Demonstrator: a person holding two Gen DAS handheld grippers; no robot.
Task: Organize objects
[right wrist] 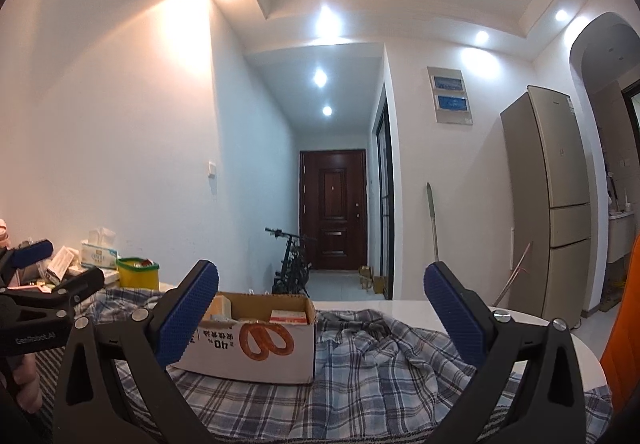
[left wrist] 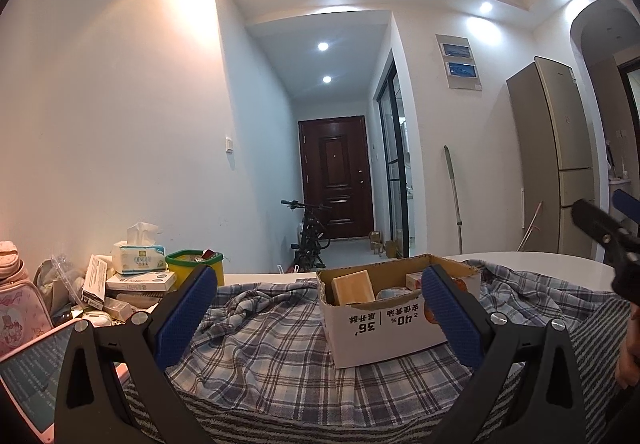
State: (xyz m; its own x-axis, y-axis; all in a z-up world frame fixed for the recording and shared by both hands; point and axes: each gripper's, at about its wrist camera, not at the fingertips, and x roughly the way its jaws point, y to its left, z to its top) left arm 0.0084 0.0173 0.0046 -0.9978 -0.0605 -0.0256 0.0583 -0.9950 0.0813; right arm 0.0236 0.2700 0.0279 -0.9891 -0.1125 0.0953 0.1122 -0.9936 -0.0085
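Left wrist view: the left gripper (left wrist: 320, 318) has its jaws wide apart and holds nothing. An open cardboard box (left wrist: 394, 318) sits on a plaid cloth (left wrist: 260, 348) covering the desk (left wrist: 532, 258), with small packages inside. Right wrist view: the right gripper (right wrist: 320, 318) also has jaws apart and empty, the same box ahead to its left. A tissue pack (left wrist: 138, 256) and a yellow container (left wrist: 196, 264) stand at far left.

cardboard box (left wrist: 384, 324) ahead, open cloth (right wrist: 400, 356) rightward
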